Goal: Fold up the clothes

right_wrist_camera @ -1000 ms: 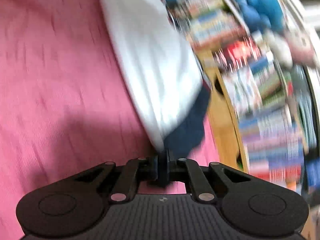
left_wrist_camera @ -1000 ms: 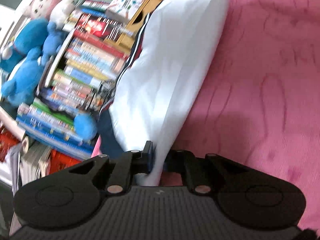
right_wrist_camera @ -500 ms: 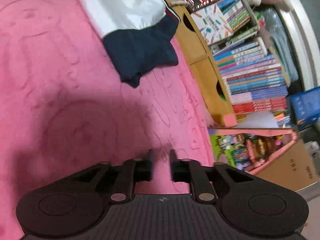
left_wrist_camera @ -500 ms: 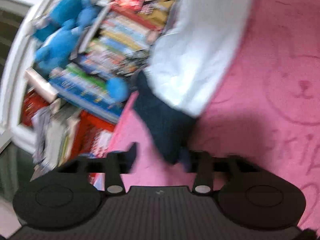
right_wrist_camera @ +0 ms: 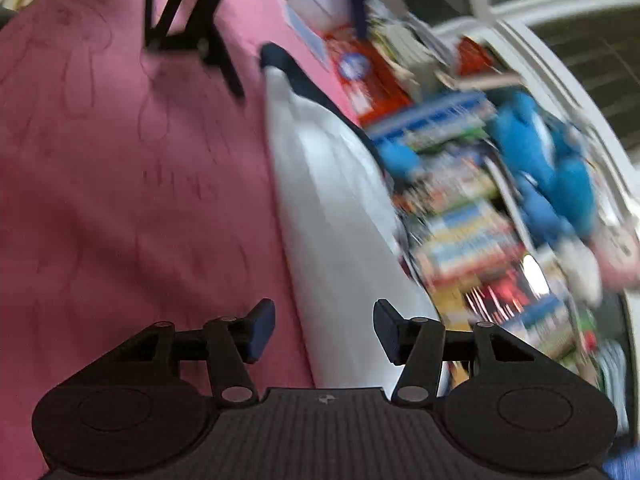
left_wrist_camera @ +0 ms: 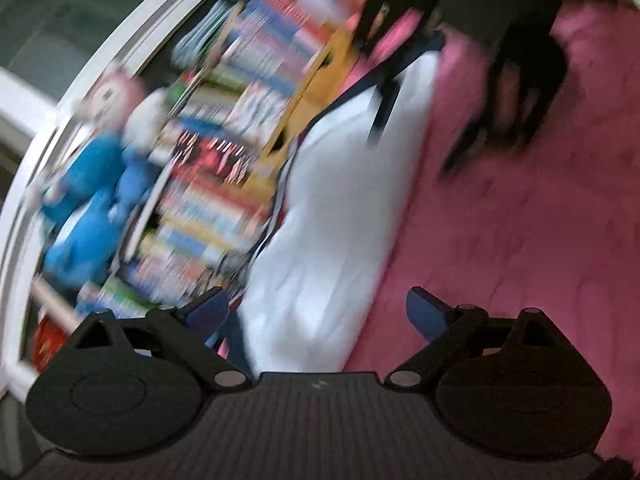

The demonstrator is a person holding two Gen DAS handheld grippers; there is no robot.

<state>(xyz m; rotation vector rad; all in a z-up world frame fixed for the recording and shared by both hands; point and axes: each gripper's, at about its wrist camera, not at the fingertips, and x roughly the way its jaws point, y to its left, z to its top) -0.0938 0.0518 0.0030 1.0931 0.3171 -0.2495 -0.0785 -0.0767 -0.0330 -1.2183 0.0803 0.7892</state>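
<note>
A white garment with navy trim (left_wrist_camera: 340, 216) lies in a long folded strip on the pink blanket (left_wrist_camera: 520, 240), along the edge by the bookshelf. It also shows in the right wrist view (right_wrist_camera: 336, 208). My left gripper (left_wrist_camera: 318, 312) is open and empty, its jaws wide apart over the garment's near end. My right gripper (right_wrist_camera: 324, 330) is open and empty over the garment's other end. The right gripper appears at the top of the left wrist view (left_wrist_camera: 460, 80), and the left gripper at the top of the right wrist view (right_wrist_camera: 192, 20). Both views are blurred.
A bookshelf full of colourful books (left_wrist_camera: 224, 184) runs along the blanket's edge beside the garment. Blue and pink plush toys (left_wrist_camera: 92, 200) sit on it. The shelf and toys also show in the right wrist view (right_wrist_camera: 540, 184). A white curved frame (right_wrist_camera: 560, 64) lies beyond.
Both grippers held the garment's ends one second ago. They let go, the garment dropped onto the blanket, and both jaws have opened wide. Both cameras have swung.
</note>
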